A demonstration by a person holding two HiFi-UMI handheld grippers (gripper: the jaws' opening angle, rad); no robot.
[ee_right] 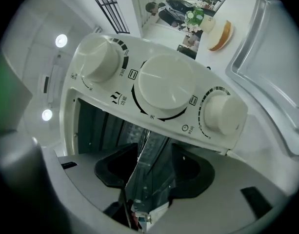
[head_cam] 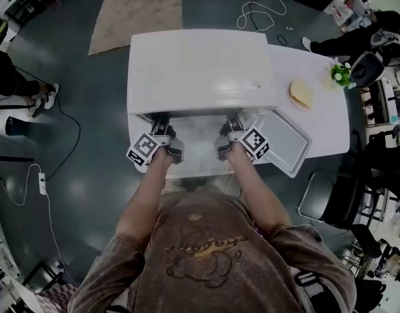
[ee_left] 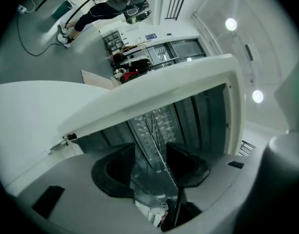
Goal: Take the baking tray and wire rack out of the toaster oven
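Note:
The white toaster oven [head_cam: 200, 70] stands on a white table [head_cam: 317, 126] with its door [head_cam: 193, 150] folded down toward me. My left gripper [head_cam: 162, 125] and right gripper [head_cam: 233, 125] reach into its mouth side by side, both rolled on their sides. In the left gripper view the wire rack [ee_left: 156, 130] runs edge-on out of the dark cavity and passes between the jaws of the left gripper [ee_left: 151, 162], which stand apart. In the right gripper view the rack's shiny edge [ee_right: 147, 150] lies between the parted jaws of the right gripper [ee_right: 154, 165]. The silver baking tray [head_cam: 286, 142] lies on the table right of the oven.
Three white knobs [ee_right: 166, 84] sit on the oven's right panel, close over my right gripper. A bread loaf [head_cam: 301, 94] and a small plant [head_cam: 341, 75] stand at the table's far right. Cables, a mat and seated people surround the table on the floor.

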